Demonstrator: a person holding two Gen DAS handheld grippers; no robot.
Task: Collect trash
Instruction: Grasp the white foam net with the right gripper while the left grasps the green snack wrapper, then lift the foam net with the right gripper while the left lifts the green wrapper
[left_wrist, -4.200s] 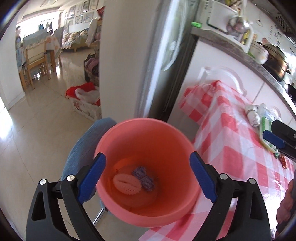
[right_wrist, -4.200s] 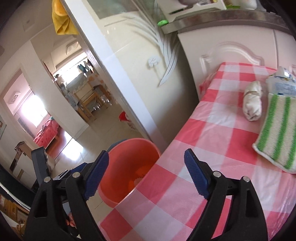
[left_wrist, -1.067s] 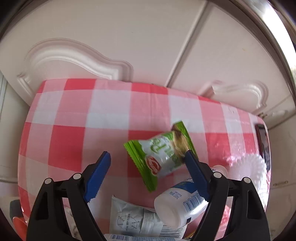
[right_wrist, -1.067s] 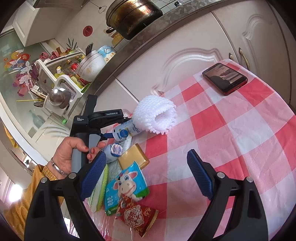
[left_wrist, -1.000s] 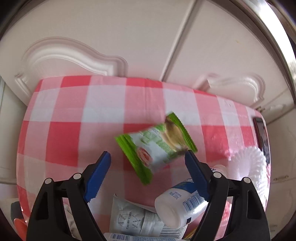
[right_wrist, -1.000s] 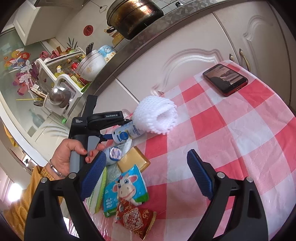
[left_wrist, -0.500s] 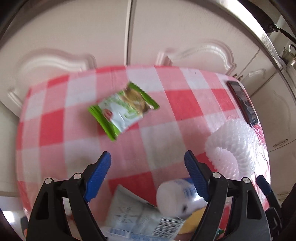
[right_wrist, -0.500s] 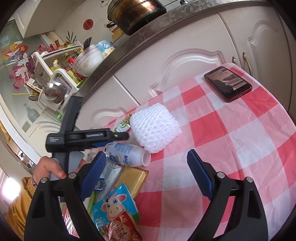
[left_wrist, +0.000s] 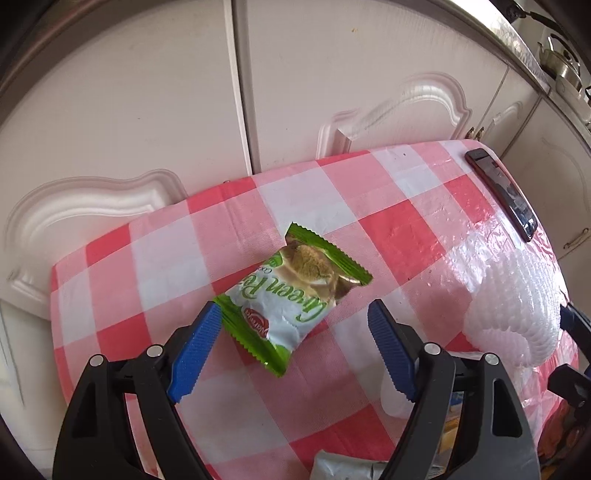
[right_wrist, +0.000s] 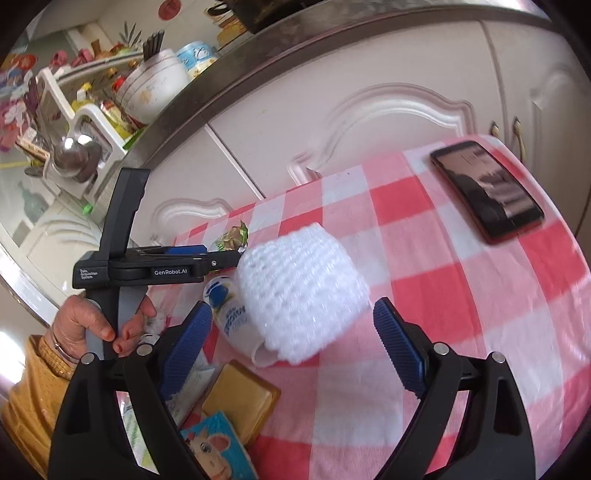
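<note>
little looks collected: the green snack wrapper (left_wrist: 295, 295) lies on the checked tablecloth (left_wrist: 406, 229), just beside the white foam net (right_wrist: 299, 291). left gripper (left_wrist: 295, 350) and right gripper (right_wrist: 291, 354) gape, holding nothing.

The left gripper (left_wrist: 295, 347) hangs spread over a green snack packet (left_wrist: 291, 301) on the checked tablecloth (left_wrist: 177, 258).

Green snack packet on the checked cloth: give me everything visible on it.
The green-and-white foil snack packet is a sealed pillow pack with crimped green ends, a biscuit picture and "Green" lettering. It lies flat and diagonal on the red-and-white checked tablecloth, looking unopened. The left gripper hovers over its near end, jaws open; one blue pad overlaps its corner, contact unclear. In the right wrist view only a corner shows.
</note>
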